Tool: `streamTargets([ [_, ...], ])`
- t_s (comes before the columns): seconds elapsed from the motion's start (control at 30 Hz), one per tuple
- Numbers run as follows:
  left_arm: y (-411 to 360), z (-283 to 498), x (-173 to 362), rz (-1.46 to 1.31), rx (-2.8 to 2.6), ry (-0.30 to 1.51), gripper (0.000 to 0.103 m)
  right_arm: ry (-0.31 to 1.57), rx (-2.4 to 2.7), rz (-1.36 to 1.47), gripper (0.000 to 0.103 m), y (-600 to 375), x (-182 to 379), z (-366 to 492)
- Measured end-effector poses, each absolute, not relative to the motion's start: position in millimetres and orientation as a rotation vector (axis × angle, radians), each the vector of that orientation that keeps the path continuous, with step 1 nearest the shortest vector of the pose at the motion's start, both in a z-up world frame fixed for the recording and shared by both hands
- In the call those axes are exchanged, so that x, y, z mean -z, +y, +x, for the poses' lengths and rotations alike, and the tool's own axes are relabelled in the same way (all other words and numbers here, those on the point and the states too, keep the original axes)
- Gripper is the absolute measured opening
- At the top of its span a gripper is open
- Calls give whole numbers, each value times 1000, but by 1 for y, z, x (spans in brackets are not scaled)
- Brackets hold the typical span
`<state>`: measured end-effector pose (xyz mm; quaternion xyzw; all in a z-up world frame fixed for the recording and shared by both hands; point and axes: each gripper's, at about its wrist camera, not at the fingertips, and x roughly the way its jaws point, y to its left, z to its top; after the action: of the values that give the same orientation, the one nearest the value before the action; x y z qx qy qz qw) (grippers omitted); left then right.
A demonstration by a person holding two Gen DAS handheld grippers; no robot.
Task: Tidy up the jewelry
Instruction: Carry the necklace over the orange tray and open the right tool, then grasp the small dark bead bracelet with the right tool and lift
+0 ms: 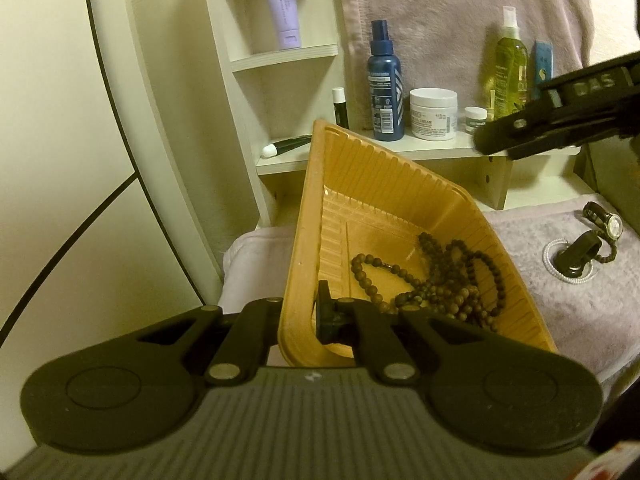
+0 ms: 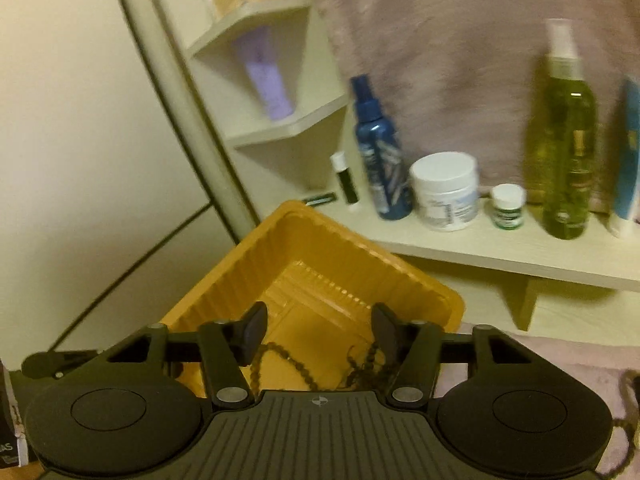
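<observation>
A pale wooden shelf unit [image 1: 440, 150] stands against a wall draped in pinkish fabric, carrying a blue spray bottle [image 1: 385, 84], a white cream jar [image 1: 433, 113], a small jar [image 1: 476, 119] and a tall green spray bottle [image 1: 509, 72]; a lilac tube [image 1: 280, 6] sits in an upper cubby. Below lies a surface covered by a lilac towel [image 1: 568, 304].

Only the left wrist view shows the jewelry left on the towel: a wristwatch [image 1: 608, 222], a white pearl strand [image 1: 560, 268] and a dark ring-like piece [image 1: 580, 250], well right of the orange plastic tray [image 1: 360, 200]. That view also shows the tray tilted up on one side, with brown bead necklaces [image 1: 440, 280] gathered in its lower corner.

The left claw [image 1: 304, 318] is pressed together on the tray's near rim, pinching the wall.

The right wrist view is motion-blurred. There the right claw [image 2: 318, 330] stands spread over the tray [image 2: 320, 248], its pads touching nothing; beaded strands [image 2: 360, 364] lie just below, seemingly inside the tray. From the left view, the right claw's body [image 1: 560, 120] reaches in from the right, angled downward.
</observation>
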<state>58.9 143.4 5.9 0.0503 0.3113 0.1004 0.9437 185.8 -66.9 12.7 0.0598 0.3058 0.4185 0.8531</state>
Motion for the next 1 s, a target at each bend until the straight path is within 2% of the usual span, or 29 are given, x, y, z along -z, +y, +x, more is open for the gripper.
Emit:
streamTargets([
  [0.3, 144, 59, -6, 102, -204, 635, 4, 582, -572, 293, 58, -173, 11, 163],
  [0.53, 144, 59, -5, 106, -205, 636, 3, 660, -363, 343, 58, -238, 53, 144],
  [1.0, 140, 60, -6, 128, -209, 639, 3, 676, -326, 199, 58, -237, 84, 130],
])
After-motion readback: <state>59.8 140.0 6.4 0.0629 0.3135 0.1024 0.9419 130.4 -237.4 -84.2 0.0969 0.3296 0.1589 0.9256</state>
